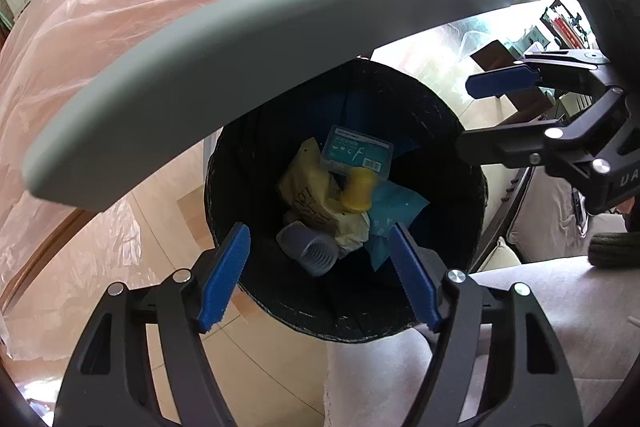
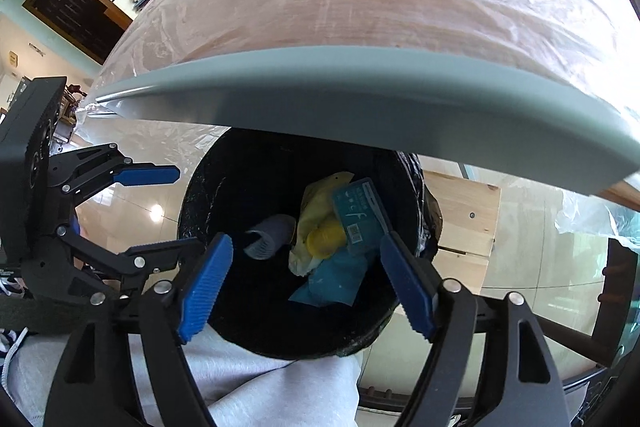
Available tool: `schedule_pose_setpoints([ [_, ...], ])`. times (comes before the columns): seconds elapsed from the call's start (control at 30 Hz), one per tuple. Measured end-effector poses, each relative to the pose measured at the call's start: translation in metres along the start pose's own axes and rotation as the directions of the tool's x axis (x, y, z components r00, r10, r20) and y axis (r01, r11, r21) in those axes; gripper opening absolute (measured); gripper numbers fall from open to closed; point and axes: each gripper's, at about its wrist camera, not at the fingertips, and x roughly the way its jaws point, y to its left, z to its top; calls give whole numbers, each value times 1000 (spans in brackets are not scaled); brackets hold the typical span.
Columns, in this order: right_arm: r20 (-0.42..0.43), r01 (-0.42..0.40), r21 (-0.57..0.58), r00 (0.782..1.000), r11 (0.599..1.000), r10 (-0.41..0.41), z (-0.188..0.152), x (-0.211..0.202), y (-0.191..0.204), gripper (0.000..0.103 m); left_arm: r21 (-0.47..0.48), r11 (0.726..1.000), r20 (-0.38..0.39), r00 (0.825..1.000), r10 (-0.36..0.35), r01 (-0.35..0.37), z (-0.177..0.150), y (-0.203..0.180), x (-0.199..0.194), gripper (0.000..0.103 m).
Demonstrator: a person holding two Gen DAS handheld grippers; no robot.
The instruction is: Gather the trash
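Black plastic lines the trash bin (image 1: 248, 163) we hold both tongs over, and the collected trash lies at its bottom, under the grey table edge (image 1: 248, 67). Our left gripper (image 1: 320, 275) and our right gripper (image 2: 306, 283) both stand with their blue pads apart and nothing between them.

We judge the risks small but real. The bin sits partly beneath the table, so a lifted hand could knock that edge. The two tools hang close together over the one opening and could clash if both go in. The liner's rim looks loosely folded; a finger catching it might drag it inward.

We count in the bin: one teal box (image 1: 356, 153) with a barcode, one yellow cap (image 1: 358, 193), one crumpled yellow wrapper (image 1: 308, 195), one grey ribbed piece (image 1: 308, 247), and one blue wrapper (image 1: 394, 213). That makes five items showing; anything beneath them is hidden.
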Motion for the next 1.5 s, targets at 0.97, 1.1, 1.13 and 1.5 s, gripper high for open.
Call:
schedule_pose_setpoints([
  [0.97,398,273,222,851,936,-342,209,-101,-170,99,-384,895,341,866,366,-227,153,180,-83,97],
  [1.1,373,304,229,850,925,-372,224,-87,-192,99,-478,853,315,866,388,-208,162,222,-70,97],
  [1.13,359,319,233,850,919,-386,228,-82,-198,99,-492,846,310,866,392,-207,163,226,-70,97],
  [1.5,335,342,255,846,905,-414,237,-65,-207,99,-557,803,275,864,422,-215,177,266,-49,97],
])
